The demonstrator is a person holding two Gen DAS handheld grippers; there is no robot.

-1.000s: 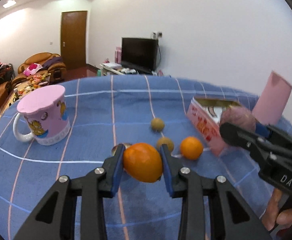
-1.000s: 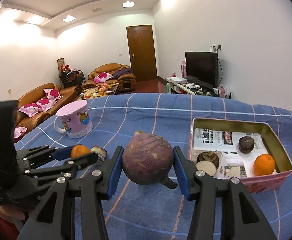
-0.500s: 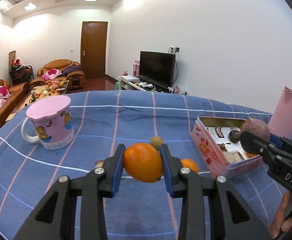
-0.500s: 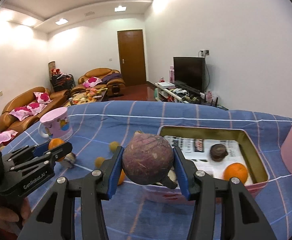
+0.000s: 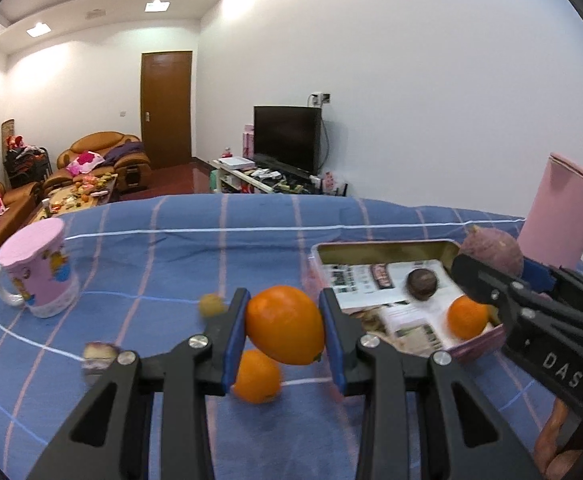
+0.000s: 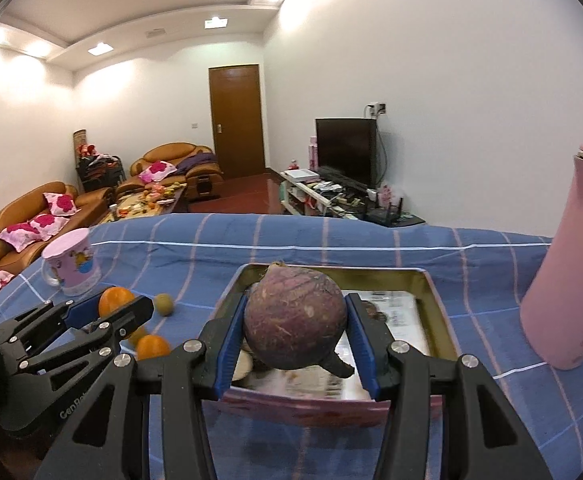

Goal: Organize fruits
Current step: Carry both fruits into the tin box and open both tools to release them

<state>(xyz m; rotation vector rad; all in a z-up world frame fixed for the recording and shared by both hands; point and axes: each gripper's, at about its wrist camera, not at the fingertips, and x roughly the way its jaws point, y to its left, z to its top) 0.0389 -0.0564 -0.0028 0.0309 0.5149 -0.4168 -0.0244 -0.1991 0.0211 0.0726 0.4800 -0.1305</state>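
Blue checked cloth, soft weave with pale pink and white lines, covers the whole table.
Pink bottle, smooth matte cylinder, upright right of the tin; its top is cut off in the right wrist view.
Metal tin, rectangular, gilt inner walls, pink outside, lined with printed paper; contents mostly hidden behind the right gripper.
Pink mug, glossy, cartoon print, far left.
Right gripper, black with blue pads, clamped on a round purple fruit, rough and flecked, held over the tin's near edge.
Left gripper, closed on a smooth oval orange, raised above the cloth left of the tin.
Loose orange on the cloth below it.
Small brown fruit, possibly a passion fruit, blurred, in the tin.
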